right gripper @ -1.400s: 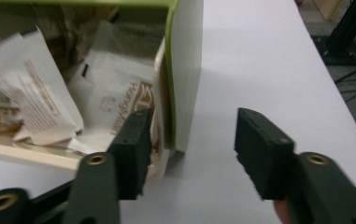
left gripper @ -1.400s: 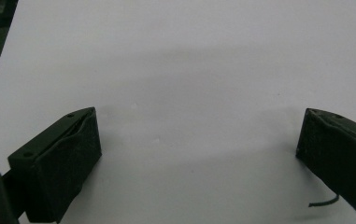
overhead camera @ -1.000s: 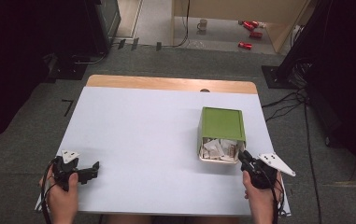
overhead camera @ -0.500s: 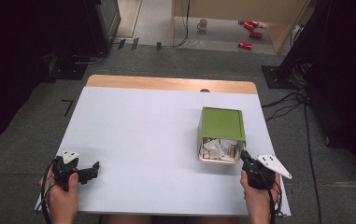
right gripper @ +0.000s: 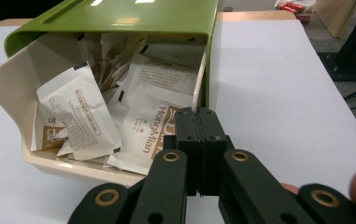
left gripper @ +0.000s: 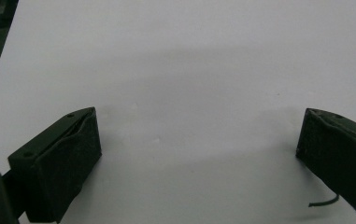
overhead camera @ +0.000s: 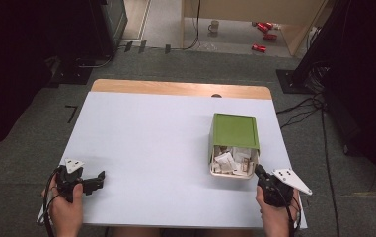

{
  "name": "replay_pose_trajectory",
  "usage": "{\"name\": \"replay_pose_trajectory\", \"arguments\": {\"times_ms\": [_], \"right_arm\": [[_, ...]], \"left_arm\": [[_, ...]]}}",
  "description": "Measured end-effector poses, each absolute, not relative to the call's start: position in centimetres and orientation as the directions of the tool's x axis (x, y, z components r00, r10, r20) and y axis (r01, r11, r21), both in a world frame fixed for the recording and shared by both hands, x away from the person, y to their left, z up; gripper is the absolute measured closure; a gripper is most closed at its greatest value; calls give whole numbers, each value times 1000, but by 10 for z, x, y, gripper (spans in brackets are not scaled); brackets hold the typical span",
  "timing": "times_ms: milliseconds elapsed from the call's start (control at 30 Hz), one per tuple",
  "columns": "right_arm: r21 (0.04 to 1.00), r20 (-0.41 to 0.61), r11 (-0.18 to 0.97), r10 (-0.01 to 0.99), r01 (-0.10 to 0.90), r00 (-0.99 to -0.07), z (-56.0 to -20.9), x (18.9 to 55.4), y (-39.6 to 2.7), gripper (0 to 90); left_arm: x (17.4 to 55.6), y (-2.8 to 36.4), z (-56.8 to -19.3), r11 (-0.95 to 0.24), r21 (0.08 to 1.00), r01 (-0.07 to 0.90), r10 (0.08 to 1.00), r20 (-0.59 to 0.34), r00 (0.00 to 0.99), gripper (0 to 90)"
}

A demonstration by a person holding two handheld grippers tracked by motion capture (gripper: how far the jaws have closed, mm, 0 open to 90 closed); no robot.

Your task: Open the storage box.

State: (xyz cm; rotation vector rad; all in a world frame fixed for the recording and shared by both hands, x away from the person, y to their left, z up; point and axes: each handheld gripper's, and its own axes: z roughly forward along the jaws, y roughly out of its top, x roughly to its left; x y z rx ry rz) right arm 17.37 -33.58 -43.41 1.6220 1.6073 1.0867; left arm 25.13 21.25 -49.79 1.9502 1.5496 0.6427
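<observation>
Two hand-held grippers frame the high view: the left hand-held gripper (overhead camera: 98, 178) rests on the white worktop (overhead camera: 151, 143) well apart from the green-lidded box (overhead camera: 234, 145) of sachets, the right hand-held gripper (overhead camera: 258, 170) at its open end. Left gripper view: jaws spread over bare worktop. Right gripper view: jaws pressed together, empty, beside a "HongMian" sachet (right gripper: 150, 133); they should likely part before pinching one packet's edge.
</observation>
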Motion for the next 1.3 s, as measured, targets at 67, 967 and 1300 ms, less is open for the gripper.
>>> {"name": "replay_pose_trajectory", "arguments": {"times_ms": [67,967,1300], "right_arm": [[863,132,-78,988,500,-74,-433,170,-335,900],[858,109,-40,988,512,-105,-436,124,-332,900],[854,123,-45,985,518,-118,-435,120,-333,898]], "left_arm": [[251,212,-498,-174,685,707,976,24,217,0],[251,212,-498,-174,686,706,976,25,216,0],[251,212,-498,-173,686,707,976,24,216,0]]}}
